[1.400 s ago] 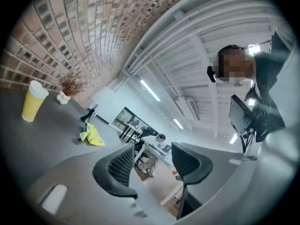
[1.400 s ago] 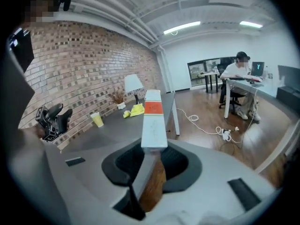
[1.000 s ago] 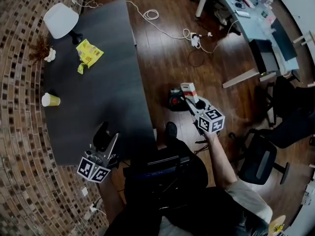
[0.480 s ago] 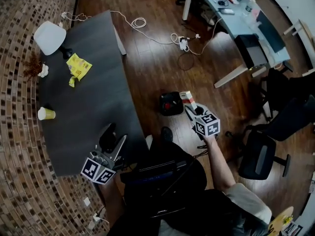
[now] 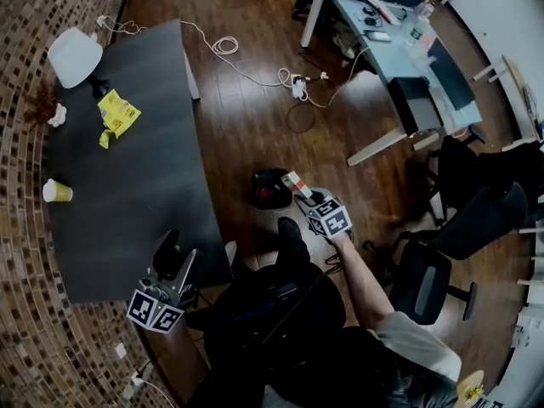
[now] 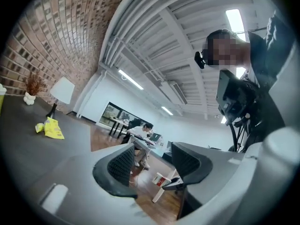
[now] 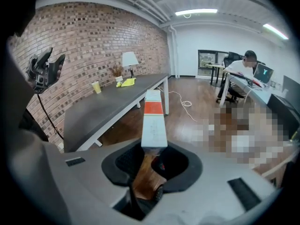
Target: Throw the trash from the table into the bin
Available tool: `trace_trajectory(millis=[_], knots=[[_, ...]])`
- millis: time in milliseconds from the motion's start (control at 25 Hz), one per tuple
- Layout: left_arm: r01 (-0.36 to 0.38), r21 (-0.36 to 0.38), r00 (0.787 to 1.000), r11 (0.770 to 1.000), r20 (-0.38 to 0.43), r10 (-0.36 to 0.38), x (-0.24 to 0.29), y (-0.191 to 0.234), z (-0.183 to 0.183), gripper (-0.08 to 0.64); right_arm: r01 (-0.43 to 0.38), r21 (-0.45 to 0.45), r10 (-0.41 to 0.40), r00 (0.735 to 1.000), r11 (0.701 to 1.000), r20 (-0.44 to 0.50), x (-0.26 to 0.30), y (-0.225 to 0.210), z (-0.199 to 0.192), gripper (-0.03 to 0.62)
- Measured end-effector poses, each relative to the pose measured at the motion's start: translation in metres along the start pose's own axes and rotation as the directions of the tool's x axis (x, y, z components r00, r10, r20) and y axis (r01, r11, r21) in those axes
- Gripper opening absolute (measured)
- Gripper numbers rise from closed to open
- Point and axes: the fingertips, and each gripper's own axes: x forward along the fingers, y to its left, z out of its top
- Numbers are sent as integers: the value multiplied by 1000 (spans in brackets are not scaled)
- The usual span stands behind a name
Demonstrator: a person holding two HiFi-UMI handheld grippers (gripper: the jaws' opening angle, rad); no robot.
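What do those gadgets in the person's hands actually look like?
The left gripper and right gripper are a matching pair. Each has a chunky light-grey plastic body ending in two jaws faced with black ribbed pads. At the back of each sits a cube covered in black-and-white square markers. The person's right arm shows a light short sleeve.
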Motion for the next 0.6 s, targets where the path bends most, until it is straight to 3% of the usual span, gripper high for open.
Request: trace_trajectory(millis=[240, 440, 560, 600], knots=[[-171, -23, 984, 985, 40, 172, 42, -32, -19, 238, -134, -169, 123, 990, 977, -75, 32, -32, -4, 104], [-276, -17, 959, 961, 63, 276, 73, -64, -33, 238, -261, -315, 214, 961, 913, -174, 60, -47, -10, 104], [-349, -33, 932, 936, 90, 351, 66, -72, -37, 238, -306, -386, 217, 942, 870, -258, 76, -52, -18, 111], [-376, -46, 920, 925, 100, 379, 60, -71, -39, 238, -313, -413, 206, 937, 855, -283, 81, -53, -21, 144]])
